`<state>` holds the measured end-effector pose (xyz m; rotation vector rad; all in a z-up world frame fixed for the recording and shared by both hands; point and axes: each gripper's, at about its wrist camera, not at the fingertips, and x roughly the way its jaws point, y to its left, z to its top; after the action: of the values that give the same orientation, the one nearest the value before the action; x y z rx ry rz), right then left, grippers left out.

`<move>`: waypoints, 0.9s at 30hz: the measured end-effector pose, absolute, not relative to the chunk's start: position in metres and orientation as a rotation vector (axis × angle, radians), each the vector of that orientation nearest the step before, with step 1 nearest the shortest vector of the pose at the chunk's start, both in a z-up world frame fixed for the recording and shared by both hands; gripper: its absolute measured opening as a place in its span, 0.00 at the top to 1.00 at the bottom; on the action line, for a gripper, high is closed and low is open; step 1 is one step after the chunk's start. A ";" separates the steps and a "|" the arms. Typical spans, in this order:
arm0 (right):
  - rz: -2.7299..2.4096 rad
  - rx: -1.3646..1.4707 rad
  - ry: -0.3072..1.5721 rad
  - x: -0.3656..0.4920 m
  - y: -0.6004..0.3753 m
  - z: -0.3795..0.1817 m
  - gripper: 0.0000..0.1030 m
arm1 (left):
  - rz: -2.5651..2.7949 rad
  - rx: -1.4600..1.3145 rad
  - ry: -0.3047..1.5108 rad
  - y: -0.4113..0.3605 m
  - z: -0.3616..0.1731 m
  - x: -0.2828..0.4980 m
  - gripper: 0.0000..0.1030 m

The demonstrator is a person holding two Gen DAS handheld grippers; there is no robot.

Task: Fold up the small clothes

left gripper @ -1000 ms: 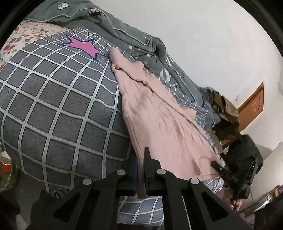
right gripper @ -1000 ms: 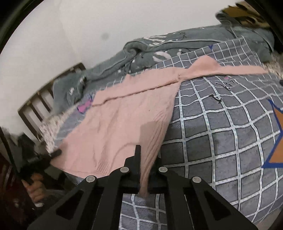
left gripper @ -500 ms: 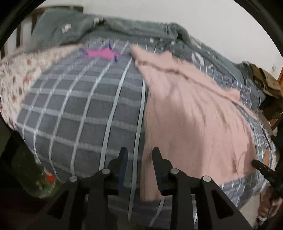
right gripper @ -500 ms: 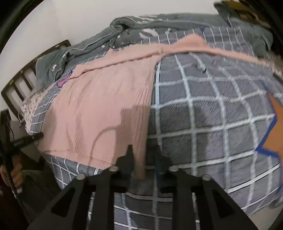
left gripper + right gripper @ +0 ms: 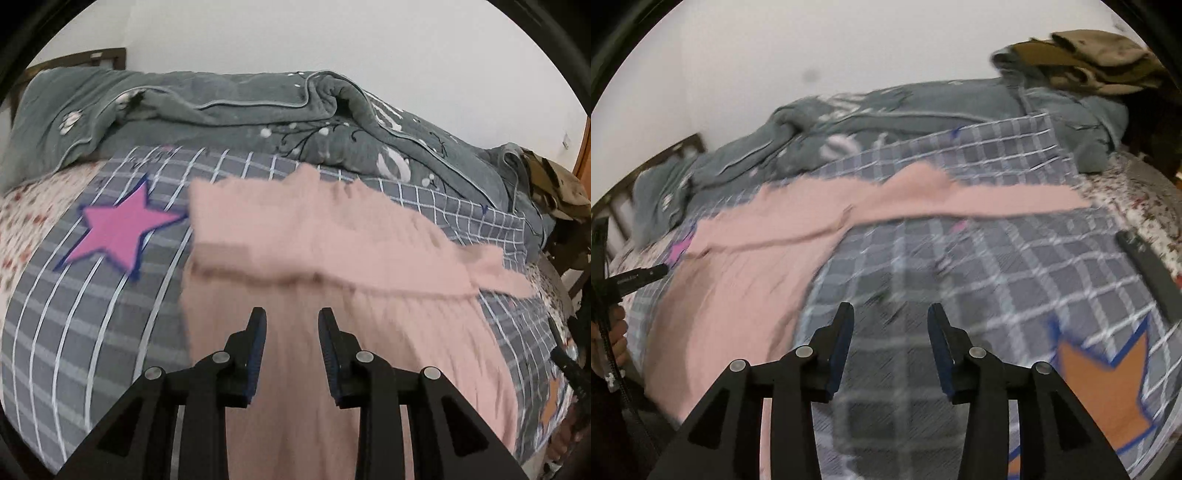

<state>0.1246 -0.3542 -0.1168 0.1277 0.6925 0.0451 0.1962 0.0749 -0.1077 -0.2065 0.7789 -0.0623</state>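
We saw the bed under a grey checked cover, with a rumpled grey quilt along the wall and the pink sweater spread flat across the cover, one sleeve folded over its body. Our left gripper hung released above the sweater's lower part, fingers somewhat apart, nothing between them. Our right gripper, jaws just widened, hovered empty over bare cover beside the sweater.

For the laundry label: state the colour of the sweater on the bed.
Pale pink sweater, plain with a ribbed knit; clearest in the left wrist view.
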 end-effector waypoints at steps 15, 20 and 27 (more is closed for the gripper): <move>-0.131 0.230 0.689 0.223 -0.456 -0.126 0.63 | -0.027 -0.233 0.755 0.073 -0.125 0.268 0.30; -0.134 0.298 0.745 0.254 -0.471 -0.144 0.76 | -0.008 -0.260 0.696 0.082 -0.118 0.272 0.30; -0.148 0.395 0.849 0.287 -0.490 -0.165 0.72 | 0.021 -0.334 0.668 0.093 -0.122 0.291 0.30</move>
<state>0.2871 -0.4900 -0.1645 0.3950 0.8488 -0.1484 0.2906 0.0926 -0.1221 -0.3342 0.6675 0.0207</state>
